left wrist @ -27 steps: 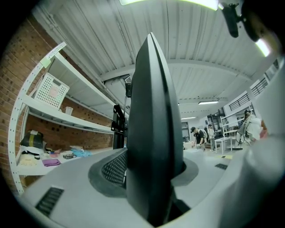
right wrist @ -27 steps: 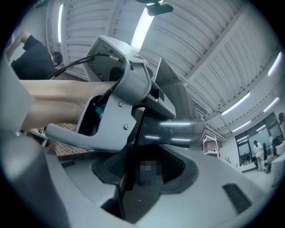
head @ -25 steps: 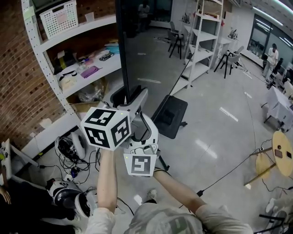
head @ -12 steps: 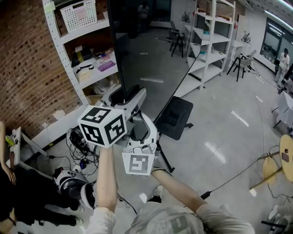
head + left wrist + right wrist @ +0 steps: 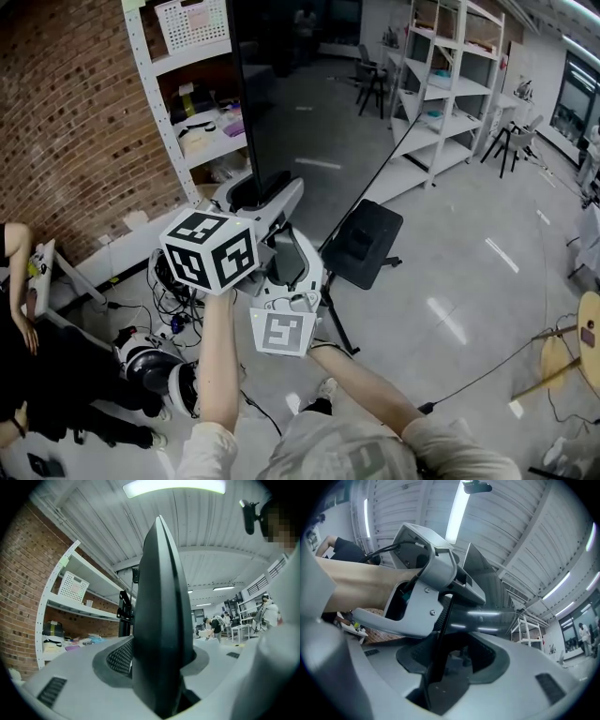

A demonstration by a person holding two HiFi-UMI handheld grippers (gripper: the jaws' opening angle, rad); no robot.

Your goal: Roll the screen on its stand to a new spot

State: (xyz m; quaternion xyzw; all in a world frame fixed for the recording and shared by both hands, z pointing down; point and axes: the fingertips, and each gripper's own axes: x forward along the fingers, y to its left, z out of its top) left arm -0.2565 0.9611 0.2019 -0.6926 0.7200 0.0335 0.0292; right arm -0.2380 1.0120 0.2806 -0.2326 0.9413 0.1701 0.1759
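The screen point(image 5: 300, 112) is a tall glossy black panel standing on a black base point(image 5: 361, 239) on the floor. In the head view both grippers hold its near edge, one behind the other. My left gripper point(image 5: 267, 197) is shut on that edge, which fills the gap between its jaws as a thick black blade point(image 5: 161, 597). My right gripper point(image 5: 286, 239) sits just below it, shut on the same thin edge point(image 5: 440, 634); its jaws have just been opening slightly with the edge still between them. The left gripper's grey body point(image 5: 426, 573) shows above in the right gripper view.
White shelving point(image 5: 192, 122) with boxes lines the brick wall at the left. A second white rack point(image 5: 441, 84) stands beyond the screen. Cables point(image 5: 169, 281) and a person point(image 5: 28, 375) are on the floor at the left. A cable point(image 5: 478, 361) and a round table point(image 5: 586, 328) are at the right.
The screen and both grippers have travelled across the floor. The wall shelving and the far rack have slid rightward in the head view, and a seated person has come into view at the left.
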